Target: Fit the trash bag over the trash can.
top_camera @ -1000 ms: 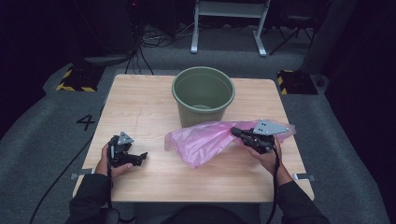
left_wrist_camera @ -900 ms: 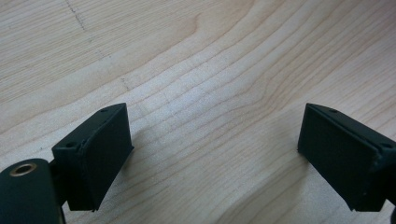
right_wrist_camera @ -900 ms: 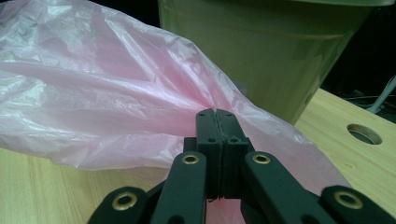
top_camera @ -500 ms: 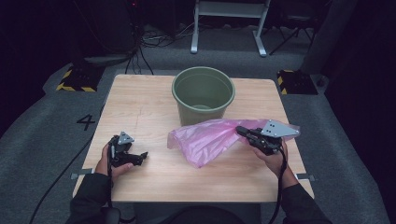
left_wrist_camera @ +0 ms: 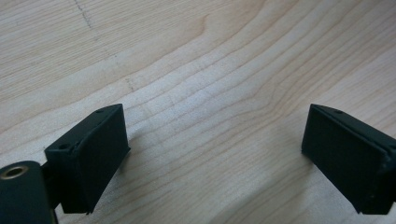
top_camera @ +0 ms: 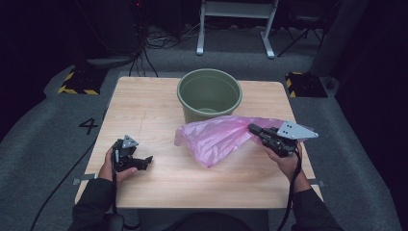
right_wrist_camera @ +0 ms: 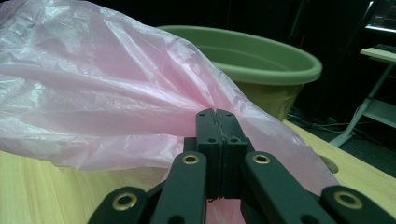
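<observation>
Two grippers work at the table (top_camera: 144, 103). High view: right gripper (top_camera: 253, 129) pinches a pink plastic bag (top_camera: 216, 137) lying just before the green bucket (top_camera: 209, 94); left gripper (top_camera: 144, 160) rests apart. Left gripper view: jaws spread over bare wood. Right gripper view: jaws pressed together on the bag's film.

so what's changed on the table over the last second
The right gripper, shut on the thin pink plastic bag, has lifted a little and drawn the bag toward the table's right side, so more of it hangs clear of the wood. The left gripper stayed open and resting on the wooden table; the round green plastic bucket has not moved.
</observation>
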Tool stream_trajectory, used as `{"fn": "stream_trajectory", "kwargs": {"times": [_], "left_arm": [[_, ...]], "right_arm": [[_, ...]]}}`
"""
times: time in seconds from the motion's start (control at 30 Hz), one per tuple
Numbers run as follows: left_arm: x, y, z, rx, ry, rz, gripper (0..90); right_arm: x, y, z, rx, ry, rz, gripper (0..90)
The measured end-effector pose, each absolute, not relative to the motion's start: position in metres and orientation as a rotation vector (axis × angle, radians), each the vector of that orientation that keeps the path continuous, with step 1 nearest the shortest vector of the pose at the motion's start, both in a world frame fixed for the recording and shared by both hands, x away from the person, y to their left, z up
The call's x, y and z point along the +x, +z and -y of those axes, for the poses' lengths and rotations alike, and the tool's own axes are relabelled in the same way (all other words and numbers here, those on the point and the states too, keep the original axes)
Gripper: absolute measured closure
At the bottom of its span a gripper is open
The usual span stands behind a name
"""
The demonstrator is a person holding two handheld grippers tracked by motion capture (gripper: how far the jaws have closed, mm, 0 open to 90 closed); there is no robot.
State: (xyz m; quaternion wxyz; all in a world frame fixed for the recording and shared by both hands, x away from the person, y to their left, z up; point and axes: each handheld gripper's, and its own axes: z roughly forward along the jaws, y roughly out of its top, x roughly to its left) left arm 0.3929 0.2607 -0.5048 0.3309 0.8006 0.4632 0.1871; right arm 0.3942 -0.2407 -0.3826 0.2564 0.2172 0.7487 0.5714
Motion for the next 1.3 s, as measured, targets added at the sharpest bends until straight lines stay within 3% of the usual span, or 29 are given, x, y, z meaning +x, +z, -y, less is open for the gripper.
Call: {"fn": "stream_trajectory", "kwargs": {"times": [0.63,0.7,0.83,0.87,0.93,1.3], "left_arm": [[0.398,-0.504,-0.262,2.119,0.472,-1.17,5.9],[0.398,-0.504,-0.262,2.124,0.47,-1.164,7.0],[0.395,-0.499,-0.257,2.139,0.529,-1.149,18.3],[0.395,-0.497,-0.255,2.139,0.557,-1.153,16.1],[0.392,-0.492,-0.251,2.135,0.605,-1.127,20.5],[0.386,-0.436,-0.245,1.998,0.639,-0.974,20.4]], "right_arm": [[0.419,-0.345,0.245,0.66,1.541,-1.924,89.6],[0.424,-0.341,0.242,0.67,1.523,-1.919,89.6],[0.434,-0.336,0.236,0.687,1.508,-1.914,89.6],[0.436,-0.335,0.234,0.692,1.504,-1.916,89.6],[0.44,-0.334,0.229,0.692,1.468,-1.905,89.6],[0.463,-0.335,0.232,0.779,1.412,-1.865,89.6]]}}
